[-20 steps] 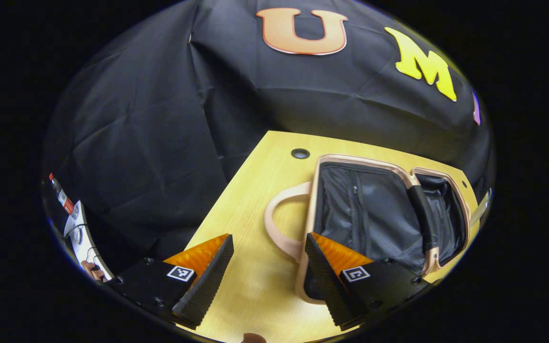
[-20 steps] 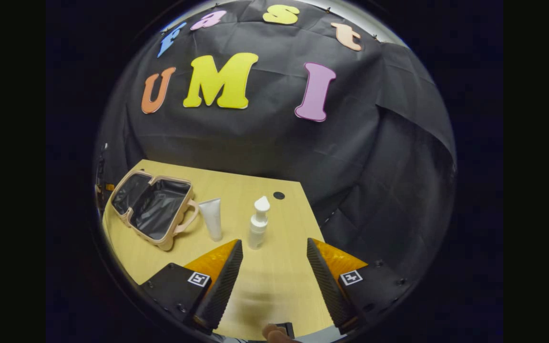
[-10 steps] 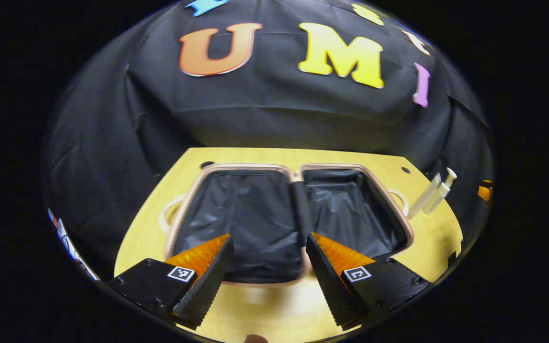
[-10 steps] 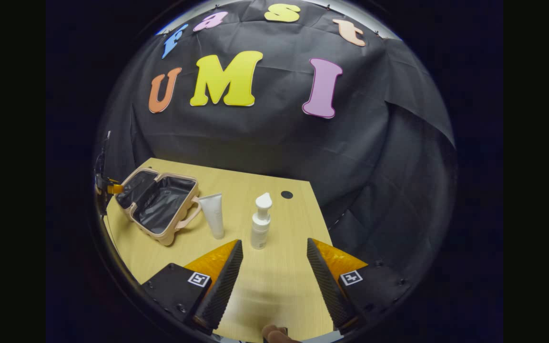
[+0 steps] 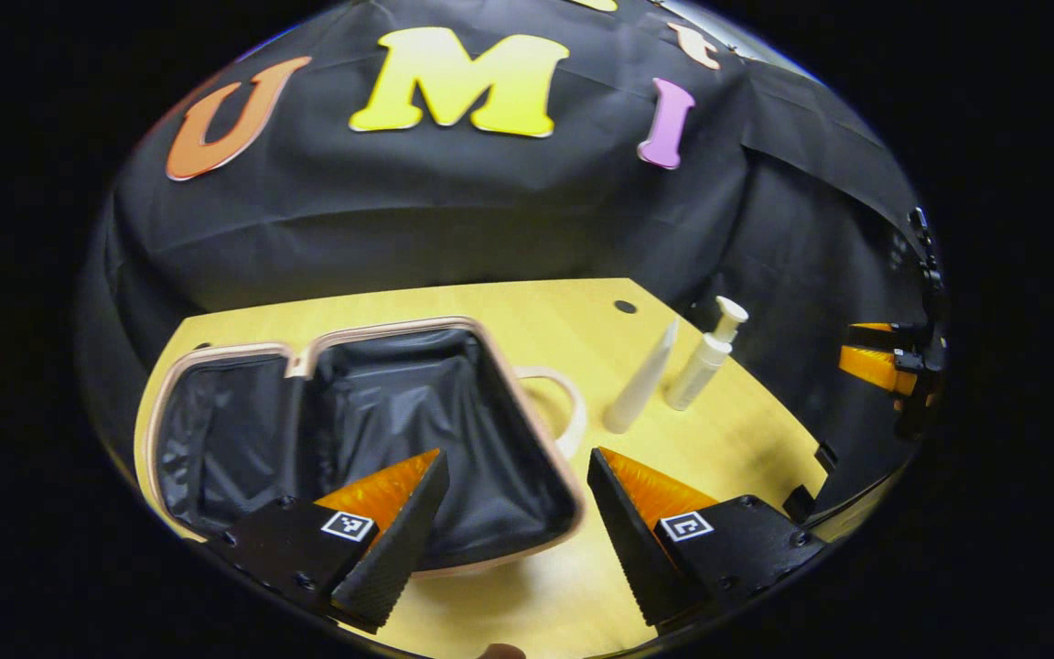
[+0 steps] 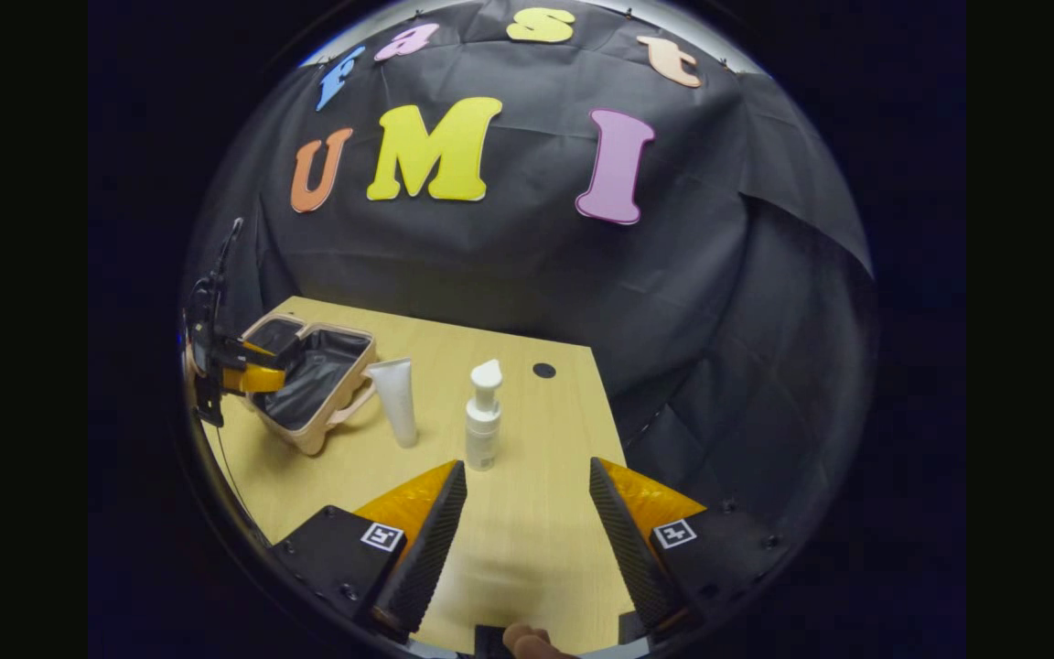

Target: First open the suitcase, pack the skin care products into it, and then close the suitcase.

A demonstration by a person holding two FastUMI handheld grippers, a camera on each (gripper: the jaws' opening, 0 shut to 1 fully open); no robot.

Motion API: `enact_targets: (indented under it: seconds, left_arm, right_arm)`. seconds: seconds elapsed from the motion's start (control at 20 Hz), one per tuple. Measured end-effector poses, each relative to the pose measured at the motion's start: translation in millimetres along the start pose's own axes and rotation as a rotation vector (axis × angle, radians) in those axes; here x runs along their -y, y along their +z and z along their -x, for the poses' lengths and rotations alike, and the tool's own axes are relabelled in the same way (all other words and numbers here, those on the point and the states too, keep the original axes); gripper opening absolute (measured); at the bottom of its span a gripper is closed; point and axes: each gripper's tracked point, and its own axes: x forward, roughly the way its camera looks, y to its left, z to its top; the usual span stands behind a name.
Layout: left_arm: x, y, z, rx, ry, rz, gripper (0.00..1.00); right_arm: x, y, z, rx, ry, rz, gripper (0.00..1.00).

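Wooden table (image 6: 527,540), suitcase (image 5: 454,430) open near its left edge; both grippers spread wide, empty. Could easily topple that upright pump bottle (image 6: 483,421).

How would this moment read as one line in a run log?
suitcase: open | tube, pump bottle: unpacked on table | left gripper: open | right gripper: open

Black tongs (image 5: 513,522) bodies, square coded tags, small screws, ribbed wedge-shaped fingers (image 5: 394,549)

left tongs (image 5: 516,513) swung right over suitcase (image 5: 371,430)
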Motion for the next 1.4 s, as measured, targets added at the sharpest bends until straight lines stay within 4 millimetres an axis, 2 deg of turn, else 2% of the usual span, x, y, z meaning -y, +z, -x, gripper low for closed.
enact_targets:
  seconds: [0.25, 0.4, 0.5, 0.7, 0.8, 0.85, 0.95, 1.05, 1.1, 1.15, 1.2, 1.4]
  left_arm:
    - [69, 9, -55, -0.025, -0.117, -0.06, 0.98]
    - [95, 12, -89, -0.048, -0.157, -0.087, 0.98]
    - [105, 14, -106, -0.064, -0.176, -0.1, 0.98]
    - [110, 14, -144, -0.079, -0.147, -0.128, 0.96]
    - [108, 14, -156, -0.085, -0.128, -0.124, 0.9]
    - [106, 14, -163, -0.089, -0.108, -0.117, 0.83]
    - [106, 13, -169, -0.096, -0.085, -0.092, 0.78]
    - [103, 13, -170, -0.094, -0.065, -0.08, 0.59]
    - [101, 14, -165, -0.096, -0.052, -0.074, 0.43]
    - [100, 11, -165, -0.106, -0.036, -0.066, 0.53]
    - [100, 9, -162, -0.118, -0.025, -0.06, 0.45]
    - [111, 0, -129, -0.141, -0.012, 0.005, 0.39]
  right_arm:
    - [21, -10, 1, -0.018, -0.008, -0.003, 0.8]
    - [33, -17, 3, -0.03, -0.015, 0.008, 0.8]
    - [41, -20, 2, -0.038, -0.017, 0.012, 0.8]
    - [51, -29, 3, -0.061, -0.009, 0.03, 0.8]
    - [55, -33, 5, -0.068, 0.009, 0.047, 0.8]
    - [57, -35, 4, -0.072, 0.018, 0.054, 0.8]
    - [57, -38, 1, -0.082, 0.038, 0.063, 0.8]
    - [55, -39, -4, -0.089, 0.065, 0.07, 0.8]
    - [52, -39, -6, -0.091, 0.08, 0.073, 0.8]
    - [48, -37, -10, -0.093, 0.099, 0.073, 0.8]
    - [43, -37, -13, -0.093, 0.121, 0.072, 0.8]
    - [17, -23, -39, -0.079, 0.214, 0.066, 0.8]
